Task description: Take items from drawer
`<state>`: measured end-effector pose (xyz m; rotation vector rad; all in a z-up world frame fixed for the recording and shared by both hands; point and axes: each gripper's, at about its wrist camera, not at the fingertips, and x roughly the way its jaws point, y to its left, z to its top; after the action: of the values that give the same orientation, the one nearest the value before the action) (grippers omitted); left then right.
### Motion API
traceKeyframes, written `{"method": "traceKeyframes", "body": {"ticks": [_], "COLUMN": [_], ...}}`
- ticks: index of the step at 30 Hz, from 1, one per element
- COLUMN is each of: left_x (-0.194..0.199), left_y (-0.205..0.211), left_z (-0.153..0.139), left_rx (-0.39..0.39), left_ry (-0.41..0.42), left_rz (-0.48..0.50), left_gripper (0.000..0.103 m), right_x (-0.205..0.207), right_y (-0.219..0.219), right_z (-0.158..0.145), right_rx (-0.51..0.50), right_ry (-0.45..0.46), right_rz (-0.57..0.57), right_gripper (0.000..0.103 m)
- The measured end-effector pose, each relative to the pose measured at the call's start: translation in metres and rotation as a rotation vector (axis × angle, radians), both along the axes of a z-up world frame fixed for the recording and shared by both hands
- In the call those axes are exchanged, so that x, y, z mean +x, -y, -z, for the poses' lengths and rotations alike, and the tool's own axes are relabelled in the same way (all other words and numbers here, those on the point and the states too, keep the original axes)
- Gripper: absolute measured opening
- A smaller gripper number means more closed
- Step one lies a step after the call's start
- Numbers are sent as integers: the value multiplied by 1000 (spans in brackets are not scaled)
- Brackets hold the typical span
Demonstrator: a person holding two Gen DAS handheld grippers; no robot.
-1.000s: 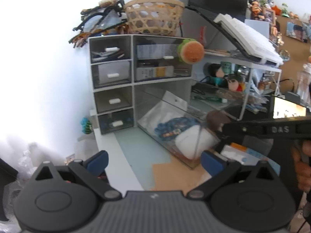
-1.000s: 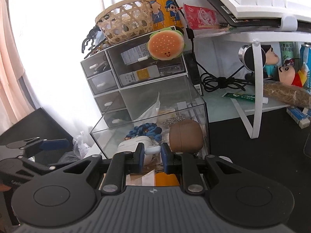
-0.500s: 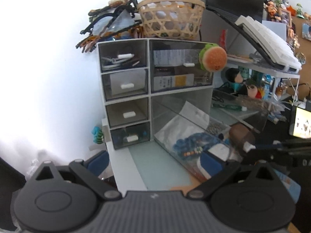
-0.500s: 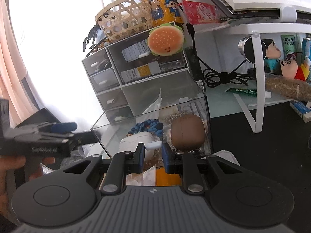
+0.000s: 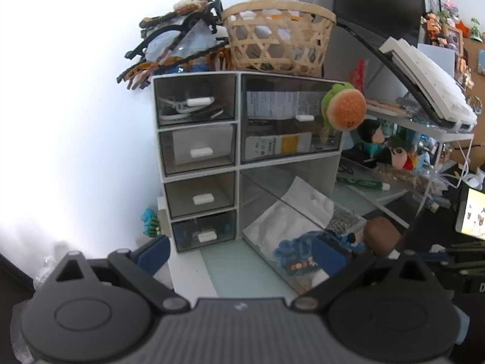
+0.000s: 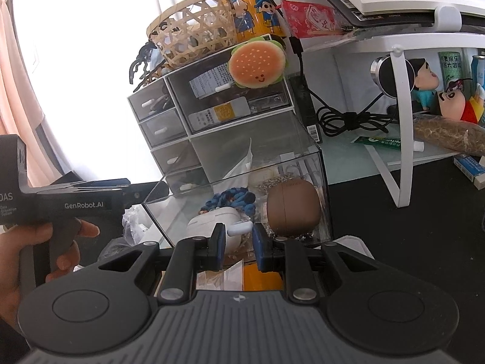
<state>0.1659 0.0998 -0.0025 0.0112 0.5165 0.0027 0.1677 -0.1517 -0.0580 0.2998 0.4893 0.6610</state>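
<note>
The clear drawer [image 6: 315,163] stands pulled out of the white desktop drawer unit [image 5: 239,163]. In it lie a brown egg-shaped case [image 6: 292,206], a white case [image 6: 209,227], a blue braided cord [image 6: 233,198], a white plastic bag [image 5: 291,215] and a metal chain. My right gripper [image 6: 239,239] is at the drawer's front, shut on its white handle [image 6: 241,227]. My left gripper [image 5: 241,254] is open wide and empty, facing the unit, its right finger over the drawer's near side. In the right wrist view the left gripper [image 6: 151,188] reaches the drawer's left front corner.
A woven basket [image 5: 279,39] and hair clips sit on top of the unit, and a plush burger [image 6: 257,62] hangs on the upper drawer. A white shelf riser [image 6: 400,151] with figurines, a cable and a keyboard stands to the right. A hand [image 6: 36,251] holds the left gripper.
The left gripper swung in from the left toward the drawer's left corner, and its view shifted onto the drawer unit. The right gripper stayed on the handle.
</note>
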Motion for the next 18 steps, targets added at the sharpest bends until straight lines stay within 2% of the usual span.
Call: {"method": "traceKeyframes", "body": {"ticks": [11, 18], "left_x": [6, 4], "left_y": [-5, -9], "left_z": [-2, 2], "left_rx": [-9, -42], "left_ry": [12, 2], "left_rz": [-6, 7], "left_gripper": [100, 100], "right_x": [1, 1], "right_y": [1, 0], "right_z": [0, 1], "right_rx": [16, 15], "right_ry": [1, 5], "right_rz": [2, 11], "right_gripper": [24, 25]}}
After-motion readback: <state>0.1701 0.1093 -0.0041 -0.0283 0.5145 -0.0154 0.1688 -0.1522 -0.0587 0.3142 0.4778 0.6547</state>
